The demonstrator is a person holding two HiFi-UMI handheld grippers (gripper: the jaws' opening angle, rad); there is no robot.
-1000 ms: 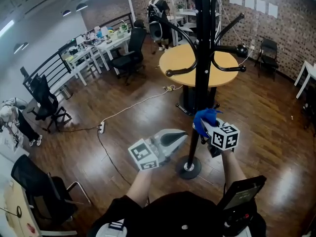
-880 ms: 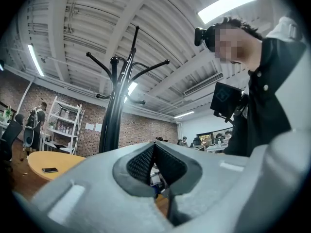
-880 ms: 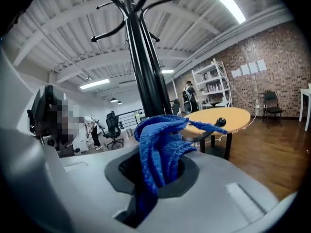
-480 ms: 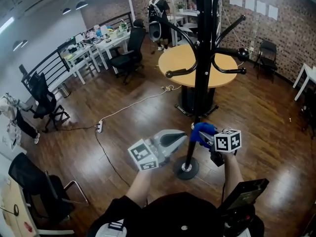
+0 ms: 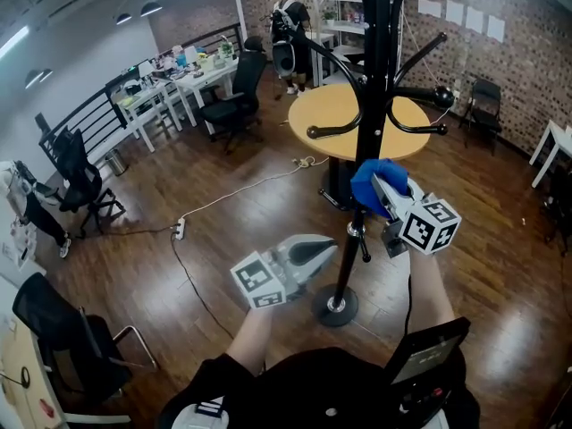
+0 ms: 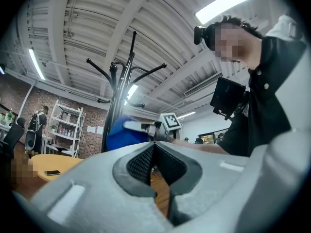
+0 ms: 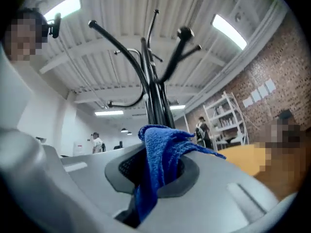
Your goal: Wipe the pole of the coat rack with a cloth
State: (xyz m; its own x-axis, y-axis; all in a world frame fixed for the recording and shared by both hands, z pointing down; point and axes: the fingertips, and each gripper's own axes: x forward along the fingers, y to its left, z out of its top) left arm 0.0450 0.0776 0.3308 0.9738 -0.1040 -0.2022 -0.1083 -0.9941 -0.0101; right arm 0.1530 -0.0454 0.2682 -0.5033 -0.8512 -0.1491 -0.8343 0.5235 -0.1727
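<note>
Right tongs [image 5: 393, 199]: clamped on the blue cloth [image 5: 374, 181], which bunches out from between the jaws. The cloth lies against the pole [image 5: 374, 88] on its 3 o'clock side, below the lowest hooks [image 5: 332, 130]. In the head view it seems to touch; the right gripper view shows the pole rising just behind it.

Left tongs [image 5: 329, 248]: jaws together, nothing between them. They are held lower down, at the pole's 9 o'clock, near it but apart.

Surroundings: base [image 5: 335, 305] on the wood floor at my 12 o'clock. A round table [image 5: 313, 105] stands directly behind the pole. The curved hooks jut out to both sides above the cloth. A cable with a power strip [image 5: 182, 230] crosses the floor at 10 o'clock. Desks [image 5: 170, 83] and a chair [image 5: 234, 101] stand further off at 11 o'clock. A person [image 5: 286, 12] stands far off at 12 o'clock.
</note>
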